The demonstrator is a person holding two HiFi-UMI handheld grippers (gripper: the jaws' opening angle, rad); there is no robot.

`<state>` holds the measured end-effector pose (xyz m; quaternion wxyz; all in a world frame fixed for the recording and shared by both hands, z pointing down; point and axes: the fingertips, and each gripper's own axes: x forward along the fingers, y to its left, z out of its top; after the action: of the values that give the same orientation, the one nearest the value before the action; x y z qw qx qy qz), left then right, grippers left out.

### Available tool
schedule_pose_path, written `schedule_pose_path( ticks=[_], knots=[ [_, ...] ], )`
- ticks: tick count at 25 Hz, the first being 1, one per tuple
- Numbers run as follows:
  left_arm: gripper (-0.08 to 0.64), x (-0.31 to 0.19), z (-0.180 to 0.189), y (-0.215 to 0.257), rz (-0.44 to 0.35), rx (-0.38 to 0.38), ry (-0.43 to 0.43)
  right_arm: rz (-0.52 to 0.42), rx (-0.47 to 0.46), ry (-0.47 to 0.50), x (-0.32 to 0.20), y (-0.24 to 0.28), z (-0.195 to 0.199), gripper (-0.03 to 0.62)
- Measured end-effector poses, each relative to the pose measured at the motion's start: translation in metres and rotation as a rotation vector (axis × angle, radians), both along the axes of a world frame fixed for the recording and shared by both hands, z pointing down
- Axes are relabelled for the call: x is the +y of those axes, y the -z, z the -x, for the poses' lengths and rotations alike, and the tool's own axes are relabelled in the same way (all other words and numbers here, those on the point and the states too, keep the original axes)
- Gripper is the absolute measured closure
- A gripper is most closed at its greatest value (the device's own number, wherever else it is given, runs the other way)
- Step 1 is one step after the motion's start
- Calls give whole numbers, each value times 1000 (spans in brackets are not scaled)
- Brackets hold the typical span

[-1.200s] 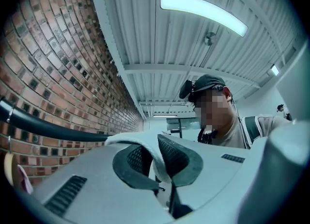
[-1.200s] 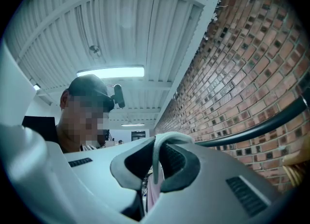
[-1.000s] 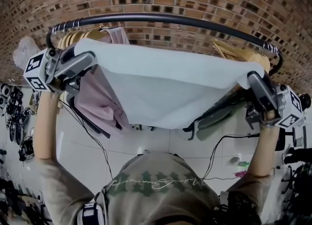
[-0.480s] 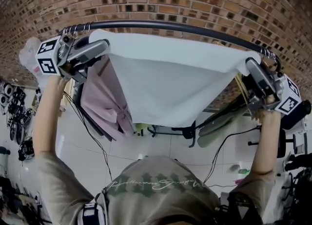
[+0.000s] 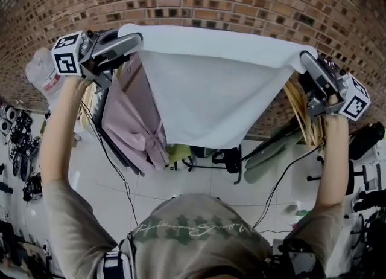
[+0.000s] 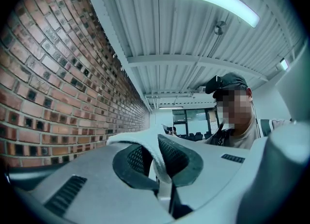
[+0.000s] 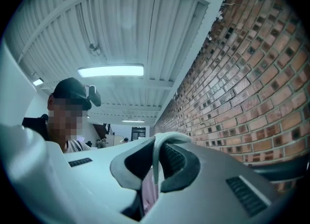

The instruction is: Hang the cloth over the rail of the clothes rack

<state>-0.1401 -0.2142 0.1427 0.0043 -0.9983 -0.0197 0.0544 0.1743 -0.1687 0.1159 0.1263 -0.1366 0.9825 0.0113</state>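
I hold a white cloth [image 5: 211, 84] stretched wide and high in front of the brick wall. My left gripper [image 5: 137, 37] is shut on its left top corner, my right gripper [image 5: 303, 59] on its right top corner. The cloth's top edge now covers the rack's dark rail, which I cannot see in the head view. In the left gripper view a fold of white cloth [image 6: 157, 157] is pinched between the dark pads, left gripper [image 6: 157, 162]. In the right gripper view a white cloth edge [image 7: 156, 160] sits between the pads, right gripper [image 7: 156, 165]. Both gripper cameras point up at the ceiling.
A pink garment [image 5: 129, 121] hangs below the left gripper, with wooden hangers [image 5: 298, 112] at the right. The brick wall [image 5: 241, 0] stands close behind. Cables [image 5: 277, 181] and rack feet lie on the white tiled floor [image 5: 199, 181] below. A capped person [image 6: 232, 111] shows in both gripper views.
Both grippers have risen and moved toward the wall with the cloth. The cloth's top edge, earlier below the dark rail, now lies at or over it and hides it.
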Motion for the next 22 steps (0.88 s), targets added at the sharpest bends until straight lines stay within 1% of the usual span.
schedule_pose_path(
  ticks=[3,6,9,13,15,18,22],
  knots=[
    [541,-6,-1,3,-2,-4,19,-44,51,-22,-6,1,0,574],
    [541,-11,-3,7,-4,-15,29,-60,76,-25,-15,4,-2,574],
    [541,-12,-6,11,-7,-26,33,-59,66,-21,-22,10,-6,574],
    [541,-11,-8,19,-12,-17,35,-82,49,-32,-28,20,-9,574],
    [541,-13,-7,20,-11,-24,46,-83,50,-35,-30,24,-8,574],
    [541,-18,-7,20,-7,-42,66,-81,51,-31,-34,25,-6,574],
    [541,-27,-6,20,5,-43,82,-62,52,-29,-46,22,-6,574]
  ],
)
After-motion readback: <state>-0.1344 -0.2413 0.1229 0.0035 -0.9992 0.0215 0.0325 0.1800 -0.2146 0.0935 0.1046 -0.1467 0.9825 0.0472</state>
